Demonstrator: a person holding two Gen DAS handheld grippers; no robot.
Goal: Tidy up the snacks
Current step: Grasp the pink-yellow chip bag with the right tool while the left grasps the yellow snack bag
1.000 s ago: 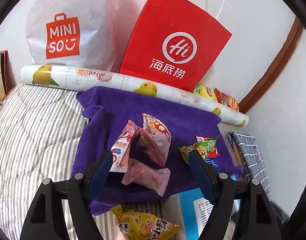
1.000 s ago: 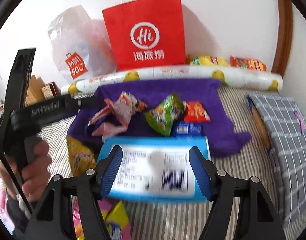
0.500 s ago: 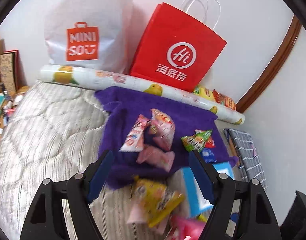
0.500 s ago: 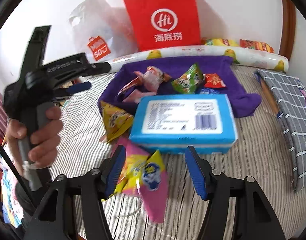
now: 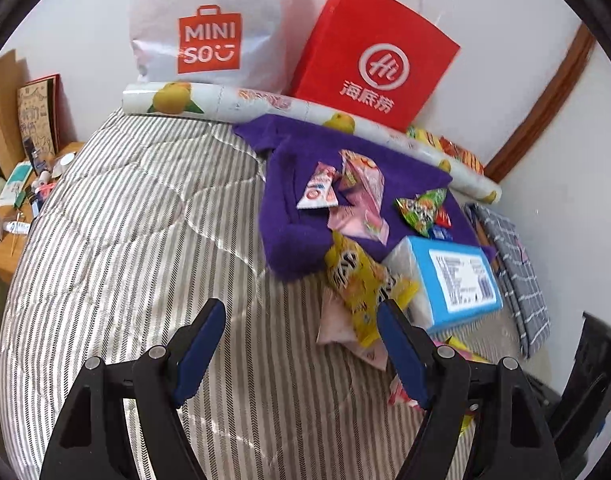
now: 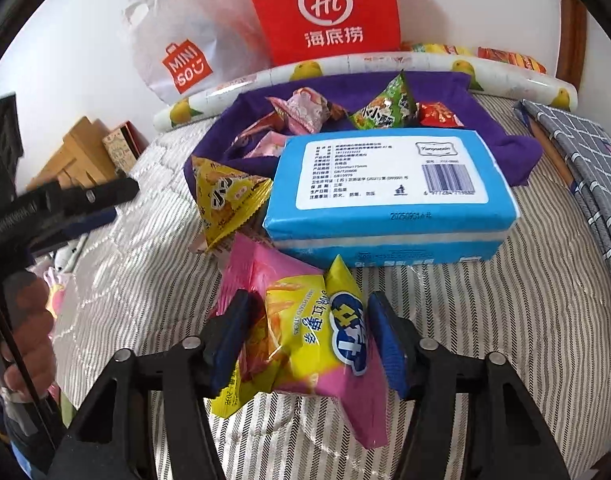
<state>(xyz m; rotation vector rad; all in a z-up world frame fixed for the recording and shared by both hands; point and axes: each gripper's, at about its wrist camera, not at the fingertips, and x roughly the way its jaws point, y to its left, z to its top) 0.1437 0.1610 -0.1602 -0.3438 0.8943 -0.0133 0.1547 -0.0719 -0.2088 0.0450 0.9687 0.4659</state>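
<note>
The right gripper (image 6: 305,340) was down over a small heap of snack packets just in front of the blue tissue pack (image 6: 389,188), on the side away from the wall. Its jaws were closing, with the yellow packet (image 6: 321,320) and the pink packet (image 6: 345,408) under it lying between the pads; the left pad looked to be touching the wrapper, the right pad stood just clear, so nothing was clamped yet. The yellow packet's long axis ran roughly along the line the gripper pointed, from its peaked end near the tissue pack back toward the camera, so the jaws closed across its narrow width. That looked a fair line for a pinch, though both packets might come up together.

The left gripper (image 5: 301,344) hung with its fingers wide apart and nothing between them, over bare striped bedding (image 5: 145,240) to the left of the tissue pack. The right hand was plainly the nearer one to that heap.

Counted from the tissue pack: one yellow triangular packet (image 6: 229,200) leaned at its left front corner; beyond it, on the purple cloth (image 6: 501,148), lay about three pink or white packets, one green packet (image 6: 385,114) and one red packet (image 6: 437,116). Two shopping bags stood by the wall, one white (image 5: 209,32) and one red (image 5: 377,60).
</note>
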